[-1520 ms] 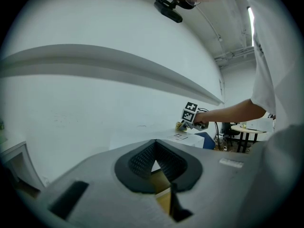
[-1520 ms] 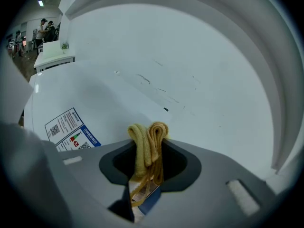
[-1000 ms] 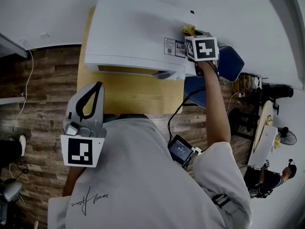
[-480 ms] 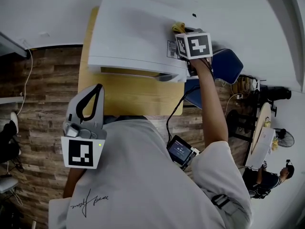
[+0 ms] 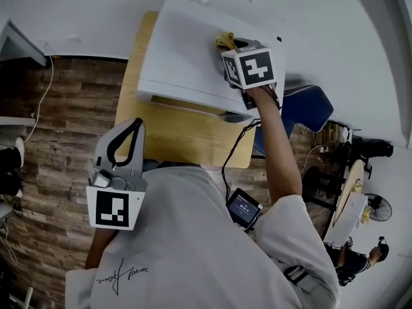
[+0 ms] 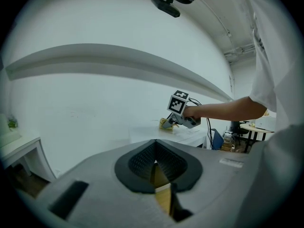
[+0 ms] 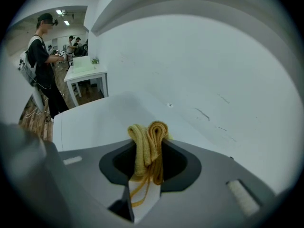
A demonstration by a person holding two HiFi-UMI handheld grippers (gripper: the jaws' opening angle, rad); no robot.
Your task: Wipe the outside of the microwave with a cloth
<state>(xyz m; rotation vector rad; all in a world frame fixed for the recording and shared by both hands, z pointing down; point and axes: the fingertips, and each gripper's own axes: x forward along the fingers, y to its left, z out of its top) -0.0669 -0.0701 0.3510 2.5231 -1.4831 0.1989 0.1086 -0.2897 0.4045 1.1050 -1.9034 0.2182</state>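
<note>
While the right gripper (image 5: 226, 44) rests on the top panel of the white microwave (image 5: 187, 63), its jaws are clamped on a bunched yellow cloth (image 5: 223, 40), which presses against that top surface toward the rear right part, near the white wall. In the right gripper view the cloth (image 7: 148, 141) sticks out as two folded loops between the jaws, with thin strands hanging below, and the microwave's flat top (image 7: 104, 122) stretches away in front of it. The microwave stands on a wooden bench (image 5: 187, 137), its front edge facing the person. The left gripper (image 5: 134, 126) is held back low at the person's chest, well apart from the microwave, pointing toward the bench; the left gripper view shows its jaws (image 6: 156, 163) closed together at the tips with nothing between them. A blue chair (image 5: 302, 108) stands just beside the bench on the right, over the plank floor (image 5: 58, 134).
</note>
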